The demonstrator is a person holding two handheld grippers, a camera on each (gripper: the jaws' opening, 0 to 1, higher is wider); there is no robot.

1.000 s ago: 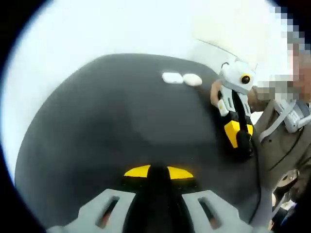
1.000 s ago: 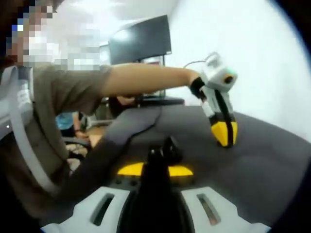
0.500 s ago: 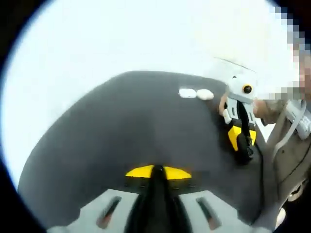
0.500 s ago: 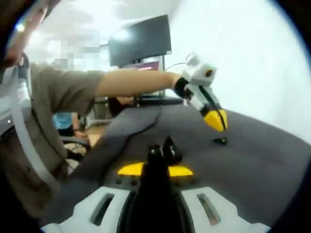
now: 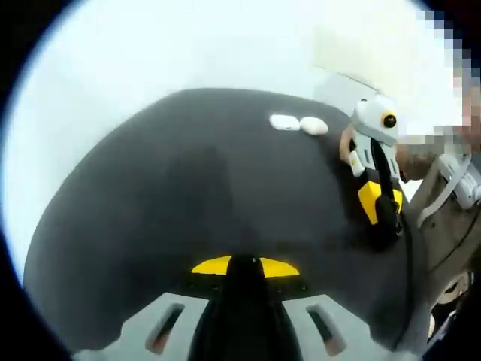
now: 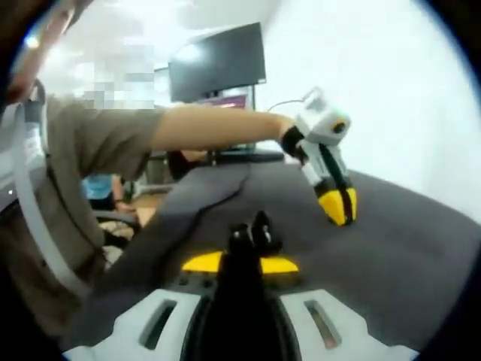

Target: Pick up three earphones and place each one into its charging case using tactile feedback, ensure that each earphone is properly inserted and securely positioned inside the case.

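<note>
Left gripper view: two small white rounded cases (image 5: pixel 298 123), side by side, touching, at far edge of dark table (image 5: pixel 188 188); right gripper (image 5: pixel 380 218) tip-down nearby. Left gripper (image 5: pixel 244 265) jaws pressed together.

Right gripper view: right gripper (image 6: pixel 252 233) clamped on a small dark object, possibly an earphone (image 6: pixel 259 226).

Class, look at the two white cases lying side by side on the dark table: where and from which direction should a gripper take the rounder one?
Grip the rounder white case across its narrow width, coming from above. It lies flat on the dark table, with the other case close beside it.
</note>
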